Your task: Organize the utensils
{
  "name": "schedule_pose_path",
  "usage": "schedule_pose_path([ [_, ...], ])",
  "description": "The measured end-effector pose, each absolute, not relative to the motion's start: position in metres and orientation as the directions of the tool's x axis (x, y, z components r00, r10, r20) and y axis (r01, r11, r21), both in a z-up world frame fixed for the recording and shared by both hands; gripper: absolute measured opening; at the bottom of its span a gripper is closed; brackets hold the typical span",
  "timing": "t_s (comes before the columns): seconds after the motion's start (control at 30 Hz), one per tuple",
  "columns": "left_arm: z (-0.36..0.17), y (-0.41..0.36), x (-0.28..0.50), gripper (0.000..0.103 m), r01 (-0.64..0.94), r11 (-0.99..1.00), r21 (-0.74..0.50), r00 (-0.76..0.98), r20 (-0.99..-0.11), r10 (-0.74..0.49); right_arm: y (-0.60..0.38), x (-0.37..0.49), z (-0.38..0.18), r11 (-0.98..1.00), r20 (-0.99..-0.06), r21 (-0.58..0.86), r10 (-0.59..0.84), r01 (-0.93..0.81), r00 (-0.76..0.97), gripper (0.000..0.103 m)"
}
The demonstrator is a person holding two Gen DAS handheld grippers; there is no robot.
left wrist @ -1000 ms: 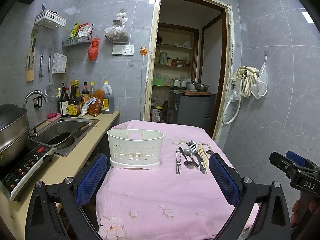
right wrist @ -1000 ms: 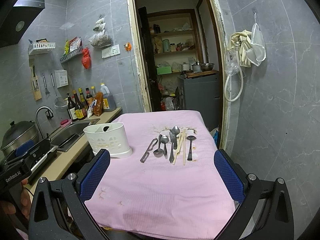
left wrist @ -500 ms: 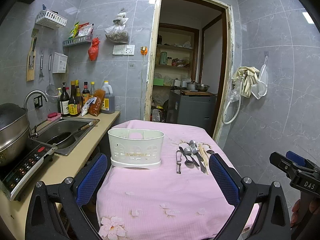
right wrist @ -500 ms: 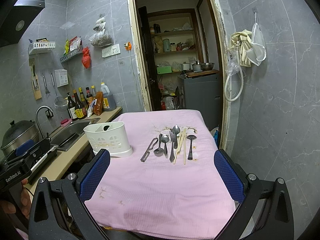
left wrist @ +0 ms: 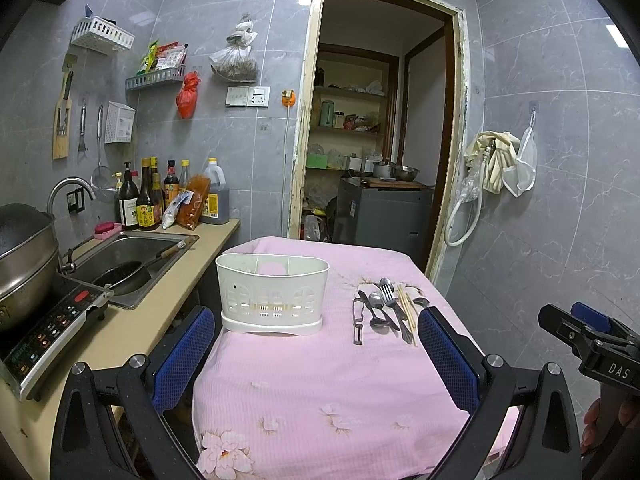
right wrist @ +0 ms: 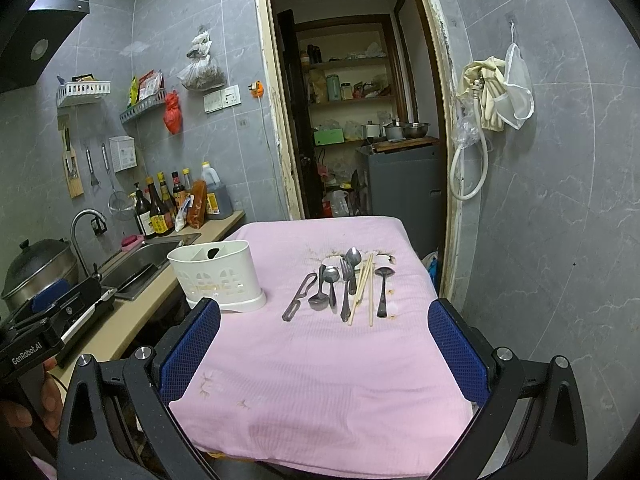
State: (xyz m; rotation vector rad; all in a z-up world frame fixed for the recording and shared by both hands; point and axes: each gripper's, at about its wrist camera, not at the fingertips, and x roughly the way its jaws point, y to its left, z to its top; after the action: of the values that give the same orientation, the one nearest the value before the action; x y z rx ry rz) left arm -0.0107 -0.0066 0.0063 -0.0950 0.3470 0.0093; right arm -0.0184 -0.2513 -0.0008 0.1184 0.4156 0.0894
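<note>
Left wrist view: the left claw (left wrist: 316, 354) hangs with its blue-padded fingers spread wide apart and nothing between them, over the near end of the surface (left wrist: 320, 384) under a pink floral cloth. A white utensil caddy (left wrist: 272, 294) stands on the cloth toward the left; its inside is mostly hidden by the front wall, so only part of a divider and a pink patch through the back show. To its right lies the row of utensils (left wrist: 386, 310), tightly overlapped here and partly cut off by the right finger pad (left wrist: 446, 354), so the pieces are hard to separate. At the right edge, the right claw's body and a hand (left wrist: 608, 428) gripping it are cropped by the frame.

Right wrist view shows the right claw (right wrist: 324, 346) likewise wide apart and empty, held short of the utensils. From here the row reads better: a peeler (right wrist: 298, 296) on the left, then spoons (right wrist: 326, 286), a fork (right wrist: 346, 288), a pair of chopsticks (right wrist: 362, 290) and a small ladle (right wrist: 384, 290) on the right, all lying flat on the cloth, apart from the caddy. Stains around the handles' far ends blur what lies there. The caddy's compartments look empty, though their bottoms cannot be seen.
</note>
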Motion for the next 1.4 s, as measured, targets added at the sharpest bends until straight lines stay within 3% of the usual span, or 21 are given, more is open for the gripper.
schedule_pose_path([
  [1.07, -0.003, -0.006, -0.003, 0.102, -0.007, 0.996, -0.088, 0.935, -0.355, -0.025, -0.251, -0.003, -0.005, 0.990, -0.407, 0.134, 0.092, -0.040, 0.909, 0.102],
  [1.4, 0.000, -0.007, 0.008, 0.102, 0.026, 0.997, -0.073, 0.940, -0.336, -0.049, -0.250, 0.001, 0.006, 0.994, -0.360, 0.112, 0.034, 0.007, 0.932, 0.102],
])
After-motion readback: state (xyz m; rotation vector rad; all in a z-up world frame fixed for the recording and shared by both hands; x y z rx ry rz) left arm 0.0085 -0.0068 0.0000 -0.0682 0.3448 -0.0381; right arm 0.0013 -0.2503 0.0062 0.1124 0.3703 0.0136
